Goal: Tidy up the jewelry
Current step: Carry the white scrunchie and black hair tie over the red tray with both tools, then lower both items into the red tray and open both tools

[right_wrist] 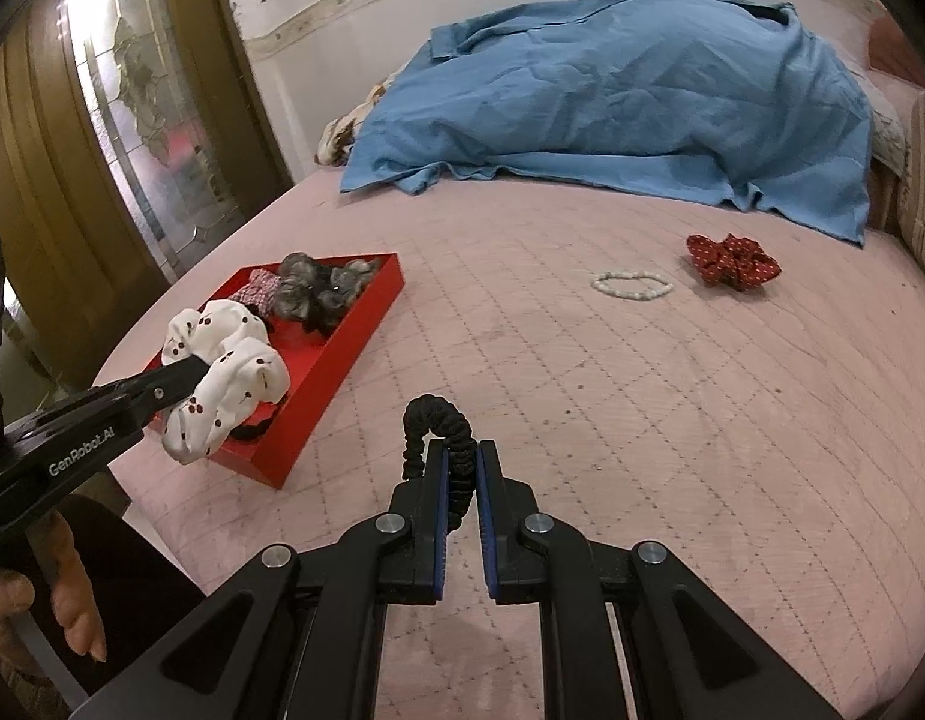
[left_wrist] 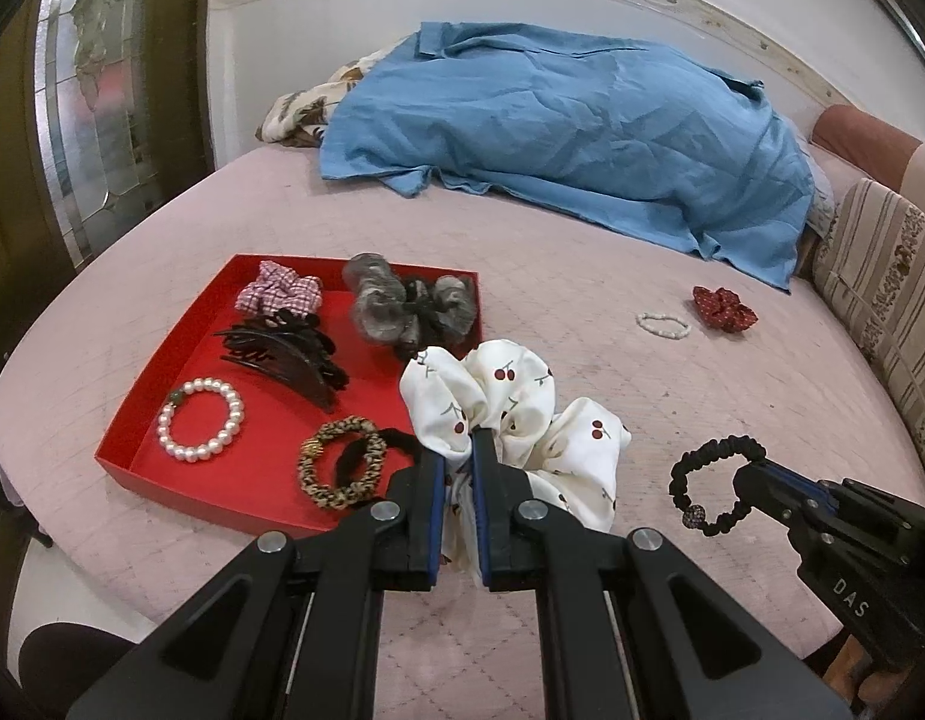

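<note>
My left gripper (left_wrist: 459,450) is shut on a white cherry-print scrunchie (left_wrist: 522,414) and holds it over the right edge of the red tray (left_wrist: 180,480); it also shows in the right wrist view (right_wrist: 222,372). My right gripper (right_wrist: 461,456) is shut on a black beaded hair tie (right_wrist: 438,420), seen from the left wrist view (left_wrist: 711,480) above the pink bed. The tray holds a pearl bracelet (left_wrist: 200,420), a leopard hair tie (left_wrist: 342,468), a black claw clip (left_wrist: 282,360), a checked scrunchie (left_wrist: 279,294) and a grey scrunchie (left_wrist: 396,306).
A small white bead bracelet (right_wrist: 630,287) and a red dotted scrunchie (right_wrist: 732,261) lie on the pink quilted bed (right_wrist: 642,420) at the far right. A blue sheet (right_wrist: 612,102) covers a heap at the back. A glass-panelled door (right_wrist: 132,138) stands left. Striped cushions (left_wrist: 882,300) line the right.
</note>
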A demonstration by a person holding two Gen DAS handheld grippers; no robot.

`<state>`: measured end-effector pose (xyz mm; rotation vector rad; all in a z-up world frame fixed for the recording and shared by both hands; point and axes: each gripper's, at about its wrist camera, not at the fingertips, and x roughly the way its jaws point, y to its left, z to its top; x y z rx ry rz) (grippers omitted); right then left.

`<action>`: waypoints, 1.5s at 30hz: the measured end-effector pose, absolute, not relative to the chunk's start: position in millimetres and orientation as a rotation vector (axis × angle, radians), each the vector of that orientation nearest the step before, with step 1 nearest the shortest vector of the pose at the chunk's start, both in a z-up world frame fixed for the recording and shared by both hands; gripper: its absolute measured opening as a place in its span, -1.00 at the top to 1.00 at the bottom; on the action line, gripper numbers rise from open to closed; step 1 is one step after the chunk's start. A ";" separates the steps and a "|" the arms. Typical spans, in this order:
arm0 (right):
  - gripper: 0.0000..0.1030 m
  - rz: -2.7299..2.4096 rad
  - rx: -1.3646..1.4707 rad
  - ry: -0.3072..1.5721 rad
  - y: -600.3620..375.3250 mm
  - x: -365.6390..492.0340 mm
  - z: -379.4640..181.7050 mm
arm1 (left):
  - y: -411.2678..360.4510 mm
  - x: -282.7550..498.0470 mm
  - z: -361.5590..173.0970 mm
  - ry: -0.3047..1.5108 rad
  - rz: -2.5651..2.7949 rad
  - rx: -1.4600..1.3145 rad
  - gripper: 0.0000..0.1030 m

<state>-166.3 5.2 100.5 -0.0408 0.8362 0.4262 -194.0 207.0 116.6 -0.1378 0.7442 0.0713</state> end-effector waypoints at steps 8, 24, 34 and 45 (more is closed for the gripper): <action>0.81 0.469 -0.063 0.828 28.4 -162.7 110.8 | 228.3 -195.1 115.1 0.740 0.106 -0.163 0.84; 0.80 0.597 -0.144 0.806 102.1 -149.5 129.2 | 327.8 -164.9 141.3 0.677 0.200 -0.245 0.84; 0.80 0.651 -0.165 0.818 147.7 -134.9 129.8 | 368.3 -132.9 125.5 0.704 0.236 -0.293 0.84; 0.80 0.640 -0.196 0.872 177.6 -109.8 102.6 | 369.1 -137.3 100.9 0.794 0.203 -0.326 0.84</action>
